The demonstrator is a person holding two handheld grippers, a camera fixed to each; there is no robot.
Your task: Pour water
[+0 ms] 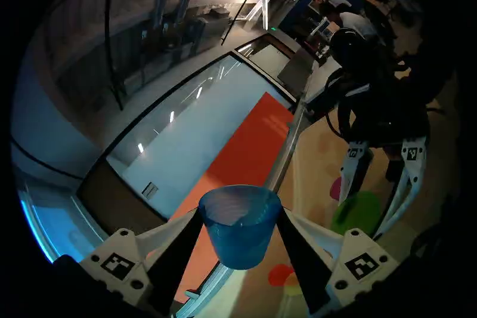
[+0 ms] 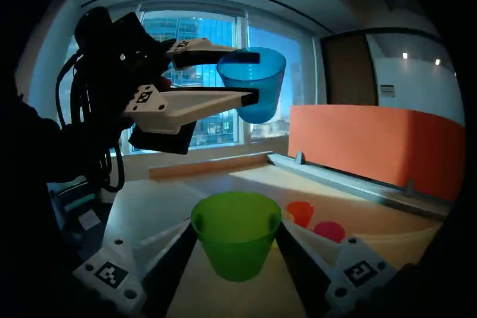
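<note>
Green cup (blue cup above), orange cup, pink cup behind

From the left gripper we look along its fingers, rolled sideways, close on the blue cup and out toward the orange partition. From the right gripper we face the windows roughly level, close on the green cup. We share both cups, the partition and the table.
</note>
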